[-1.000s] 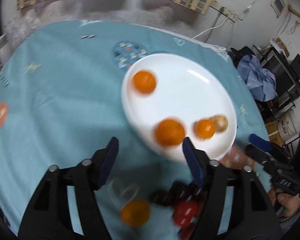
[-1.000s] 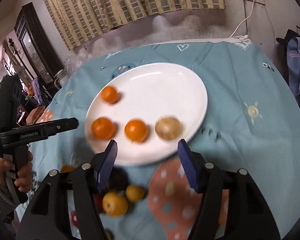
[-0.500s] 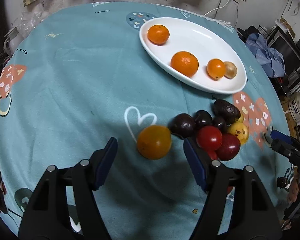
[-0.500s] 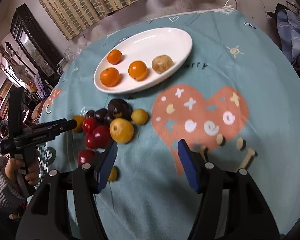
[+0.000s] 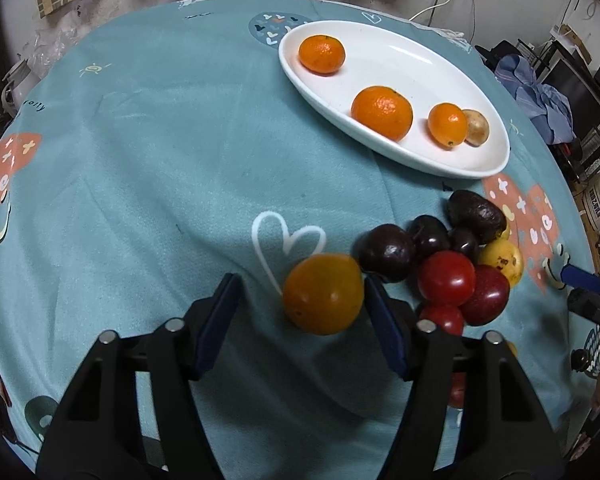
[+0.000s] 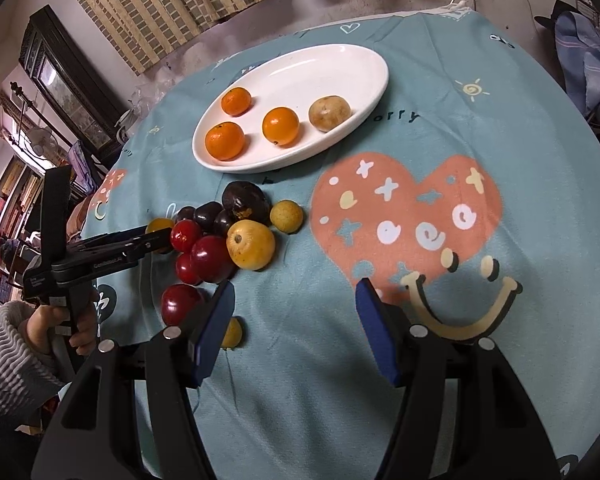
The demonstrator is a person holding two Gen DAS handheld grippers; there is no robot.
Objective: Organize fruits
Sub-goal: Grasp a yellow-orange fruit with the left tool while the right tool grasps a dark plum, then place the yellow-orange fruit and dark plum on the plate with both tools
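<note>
A white oval plate [image 5: 428,64] [image 6: 340,64] holds three oranges [image 5: 382,112] and a tan round fruit [image 6: 329,113]. Below it lies a heap of loose fruit: dark plums [image 5: 386,252], red fruits [image 5: 446,278] [image 6: 210,258], a dark avocado [image 5: 476,210], yellow fruits [image 6: 251,244]. An orange-yellow fruit [image 5: 323,293] lies at the heap's left edge. My left gripper [image 5: 300,300] is open, its fingers on either side of that fruit, the right one close to it. My right gripper [image 6: 296,320] is open and empty over bare cloth, right of the heap.
The round table wears a teal cloth [image 5: 160,160] with heart and smiley prints. A red fruit [image 6: 180,303] and a small yellow one [image 6: 233,333] lie apart near my right gripper's left finger. Clothes and shelves [image 5: 548,96] stand beyond the table's right edge.
Both grippers pulled back from the plate towards the loose fruit. My left gripper has come in around the orange-yellow fruit. My right gripper drew back to the near cloth.
</note>
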